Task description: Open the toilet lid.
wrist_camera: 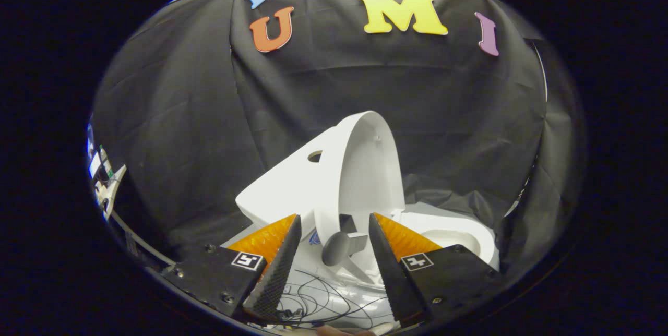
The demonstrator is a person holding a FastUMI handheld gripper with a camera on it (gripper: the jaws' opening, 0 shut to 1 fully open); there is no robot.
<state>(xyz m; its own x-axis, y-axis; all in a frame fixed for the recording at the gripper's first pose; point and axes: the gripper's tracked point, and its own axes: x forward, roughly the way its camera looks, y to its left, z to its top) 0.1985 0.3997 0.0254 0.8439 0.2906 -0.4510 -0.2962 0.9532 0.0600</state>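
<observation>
Tongs [335, 231] gape apart, empty, before the raised toilet lid [365, 169].

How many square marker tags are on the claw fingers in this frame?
2. One marker tag sits on the left finger, the other marker tag on the right finger. The claw is open, its fingers either side of the raised toilet lid.

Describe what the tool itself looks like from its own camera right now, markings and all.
The tool has two wedge-shaped fingers with ribbed, textured inner faces. Each sits on a dark block body carrying a small square black-and-white marker and visible screws. Thin dark wires lie tangled below, between the fingers.
</observation>
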